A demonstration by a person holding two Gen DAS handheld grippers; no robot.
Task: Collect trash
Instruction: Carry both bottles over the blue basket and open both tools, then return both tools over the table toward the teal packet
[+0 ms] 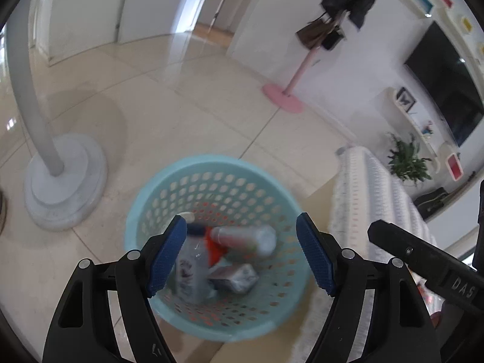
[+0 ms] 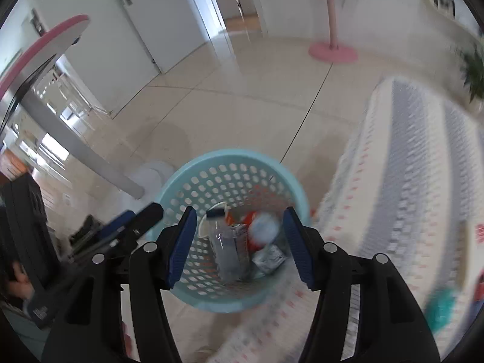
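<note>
The left gripper [image 1: 240, 255] is wide and holds nothing; the right gripper [image 2: 239, 246] is wide too, also without load. Both hang above the blue basket [image 1: 157, 193] on the floor, with a clear bottle [image 1: 192, 267], a second bottle [image 1: 245, 239] at 1 o'clock from it, and a foil wrapper [image 1: 236, 276] inside.

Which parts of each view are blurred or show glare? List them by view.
Left wrist: the blue basket and the trash in it are smeared, the fingers sharp, glare streaks the floor. Right wrist: the patterned cloth is heavily motion-blurred; the plant too.
</note>
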